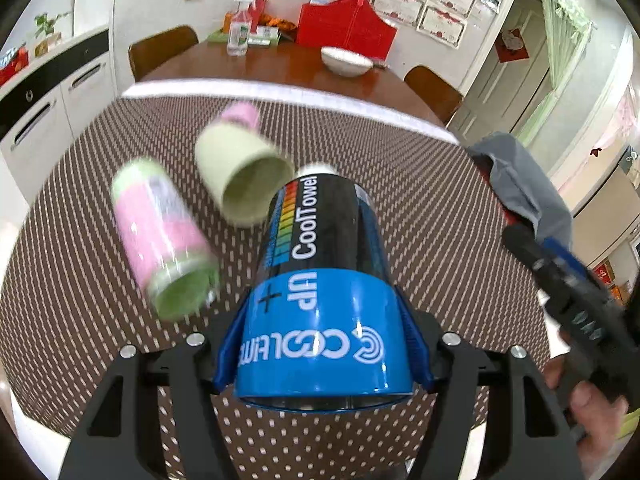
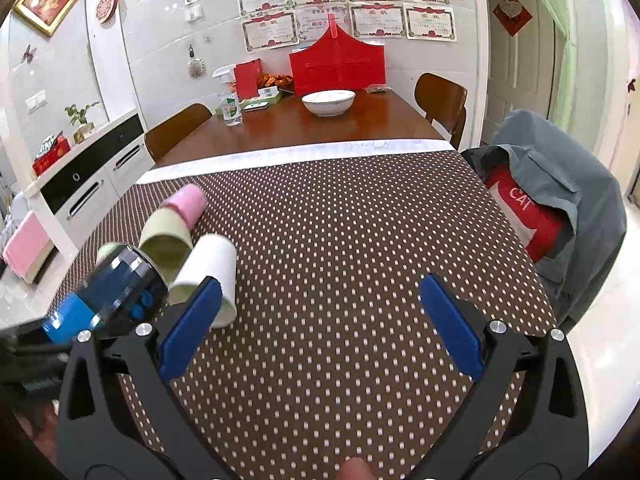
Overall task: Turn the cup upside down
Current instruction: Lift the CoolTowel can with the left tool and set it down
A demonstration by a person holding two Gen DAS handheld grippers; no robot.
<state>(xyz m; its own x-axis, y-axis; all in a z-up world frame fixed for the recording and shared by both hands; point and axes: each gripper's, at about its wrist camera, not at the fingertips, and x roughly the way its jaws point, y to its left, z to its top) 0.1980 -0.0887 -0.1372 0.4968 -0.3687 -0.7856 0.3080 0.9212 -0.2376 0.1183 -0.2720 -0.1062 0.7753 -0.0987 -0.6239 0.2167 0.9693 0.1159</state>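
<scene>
My left gripper (image 1: 324, 344) is shut on a blue and black cup (image 1: 324, 280) printed "CoolTowel", held tilted above the dotted tablecloth (image 1: 420, 208) with its open end toward the camera. The cup also shows at the left of the right wrist view (image 2: 112, 288). My right gripper (image 2: 320, 320) is open and empty over the cloth (image 2: 340, 220). A pale green cup (image 1: 244, 176) lies on its side, a pink cup (image 1: 240, 116) behind it. A pink and green cup (image 1: 164, 232) lies to the left, blurred. A white cup (image 2: 208, 276) lies beside my right gripper's left finger (image 2: 192, 324).
A wooden table (image 2: 320, 128) beyond the cloth holds a white bowl (image 2: 328, 102), a spray bottle (image 2: 230, 100) and a red stand (image 2: 338, 64). A chair with a grey jacket (image 2: 568, 200) stands at the right. White cabinets (image 2: 92, 184) stand at the left.
</scene>
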